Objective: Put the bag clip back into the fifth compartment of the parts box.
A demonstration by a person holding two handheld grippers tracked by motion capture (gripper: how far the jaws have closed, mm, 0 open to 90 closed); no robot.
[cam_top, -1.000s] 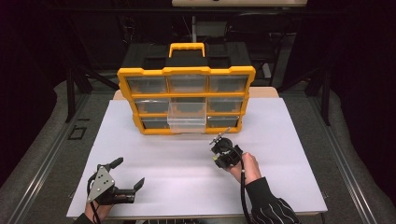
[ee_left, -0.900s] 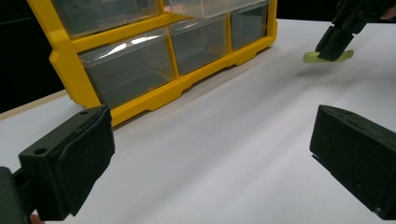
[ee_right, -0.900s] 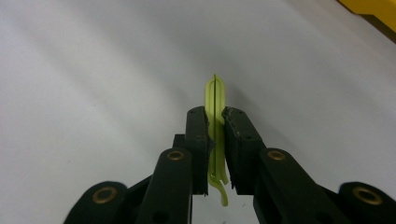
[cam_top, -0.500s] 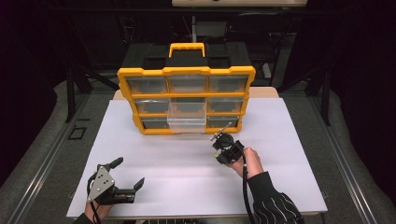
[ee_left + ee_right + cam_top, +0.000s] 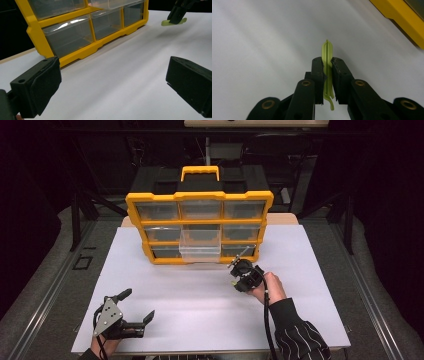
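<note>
green piece pinched in the right gripper, pulled-out drawer at its eleven o'clock

the thin pale-green plastic piece [image 5: 327, 53] sits edge-on between the jaws of the right gripper [image 5: 327, 63], which are clamped narrow on its flat sides. its long axis runs straight along the jaws, one rounded end poking out past the tips at twelve o'clock in the right gripper view, the other end trailing back between the fingers. in the left gripper view the same piece shows held clear above the white table [image 5: 210, 295], about level.

in the high view the right gripper [image 5: 239, 268] hangs just in front of the yellow organizer [image 5: 200, 197], near its lower right corner. the clear drawer [image 5: 200, 245] that stands pulled out of the middle column lies at roughly eleven o'clock from the tips, near but apart. i judge that drawer the likely drop spot, so the piece must go up and left over the drawer's front wall.

the left gripper [image 5: 137, 310] rests well away at the table's near left, jaws wide and holding nothing; the right hand is by far the nearer.
</note>
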